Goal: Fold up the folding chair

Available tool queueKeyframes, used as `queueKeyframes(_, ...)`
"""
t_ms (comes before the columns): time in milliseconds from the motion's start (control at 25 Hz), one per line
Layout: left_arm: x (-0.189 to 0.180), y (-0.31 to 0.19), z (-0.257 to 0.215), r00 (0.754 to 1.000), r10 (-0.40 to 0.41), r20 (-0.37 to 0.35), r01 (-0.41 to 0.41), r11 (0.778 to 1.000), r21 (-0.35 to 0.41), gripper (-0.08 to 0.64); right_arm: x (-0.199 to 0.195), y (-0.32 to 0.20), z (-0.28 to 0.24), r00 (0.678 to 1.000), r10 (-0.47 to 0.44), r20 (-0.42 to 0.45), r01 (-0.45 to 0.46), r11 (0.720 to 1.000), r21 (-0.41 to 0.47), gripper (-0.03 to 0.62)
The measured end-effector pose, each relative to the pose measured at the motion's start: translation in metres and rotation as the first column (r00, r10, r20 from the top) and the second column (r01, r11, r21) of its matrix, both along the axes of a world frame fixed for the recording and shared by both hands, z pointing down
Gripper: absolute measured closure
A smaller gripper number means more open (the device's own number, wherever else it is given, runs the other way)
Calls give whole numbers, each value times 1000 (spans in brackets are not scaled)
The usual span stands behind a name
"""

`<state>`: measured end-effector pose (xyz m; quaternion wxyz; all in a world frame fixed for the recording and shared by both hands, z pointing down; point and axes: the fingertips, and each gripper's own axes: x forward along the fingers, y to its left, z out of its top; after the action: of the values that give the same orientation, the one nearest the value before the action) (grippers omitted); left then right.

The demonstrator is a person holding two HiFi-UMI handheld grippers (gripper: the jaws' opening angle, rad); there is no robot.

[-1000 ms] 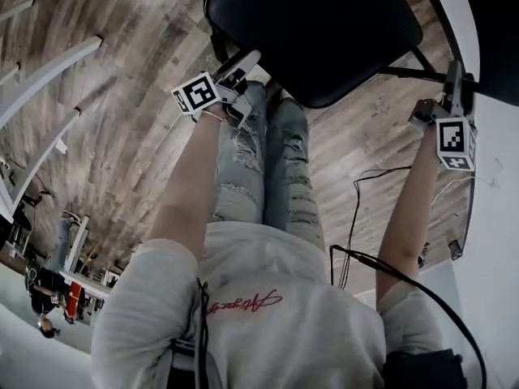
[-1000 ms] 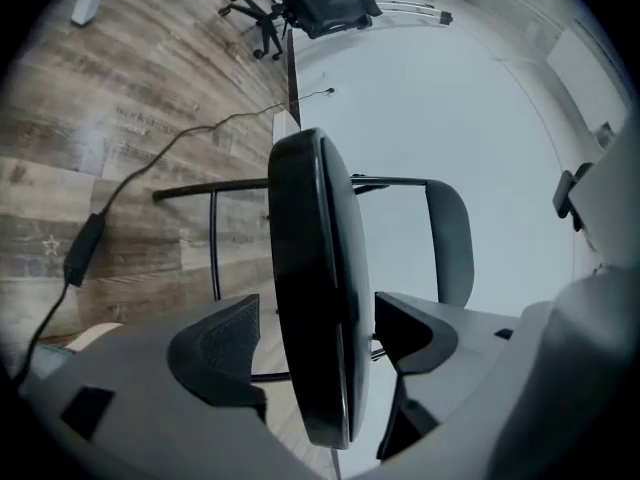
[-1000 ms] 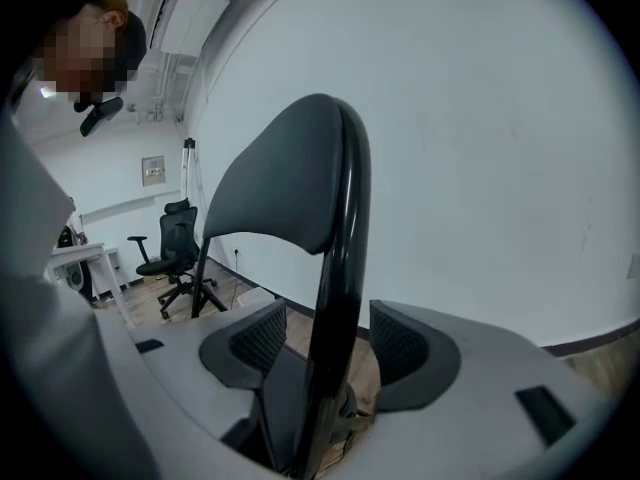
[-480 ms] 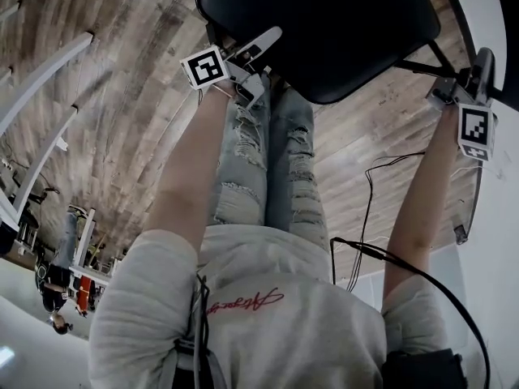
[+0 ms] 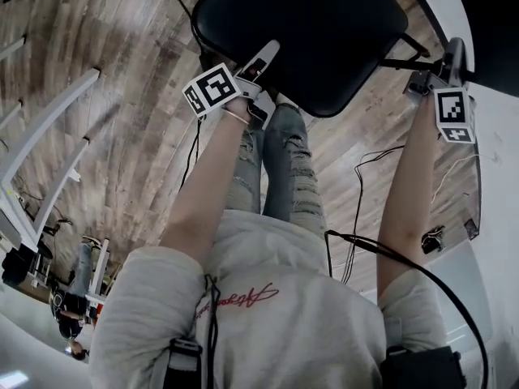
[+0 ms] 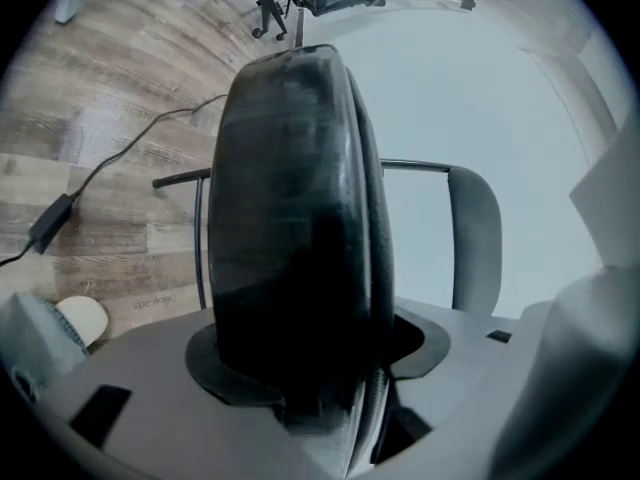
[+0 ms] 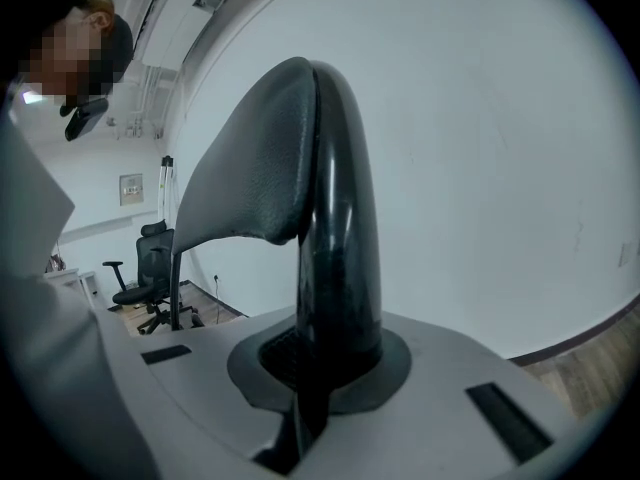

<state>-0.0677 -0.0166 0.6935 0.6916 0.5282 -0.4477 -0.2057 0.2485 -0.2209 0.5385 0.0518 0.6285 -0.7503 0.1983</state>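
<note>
On seat edge point(image 6: 295, 188), L gripper point(image 5: 261, 59) jaws just closing, R gripper point(image 5: 451, 55) pinching backrest tube point(image 7: 335, 248).

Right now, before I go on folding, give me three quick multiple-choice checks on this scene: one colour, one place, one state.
1. The seat is: A white B red C black
2. The right tongs grip: A the backrest frame B the seat's front edge C a door handle
3. The folding chair is: A folded flat B open, seat spread out C tipped on its side
Answers: 1 C, the head view shows a black seat; 2 A, the tongs, just closed, clamp the frame's black tube; 3 B, the seat faces up at the head camera.
</note>
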Motion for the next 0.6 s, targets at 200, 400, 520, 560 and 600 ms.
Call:
queueKeyframes(200,15,-34,-51,997,-5,80,22,977,-213,264,2,-11,-29,999,-16,-34,17,999,30,577)
queueKeyframes(400,22,-100,-94,985,-14,170,70,942,-328,269,-4,-45,-45,995,-103,-11,104,990,93,577)
queueKeyframes(520,35,-126,-117,978,-35,208,114,918,-380,292,2,-60,-50,989,-145,-9,145,986,87,577)
queueKeyframes(560,40,-137,-124,975,-46,218,130,911,-391,304,2,-66,-53,986,-169,-9,169,982,90,577)
queueKeyframes(600,45,-148,-130,972,-57,229,147,905,-399,311,3,-72,-56,982,-191,-10,191,977,92,577)
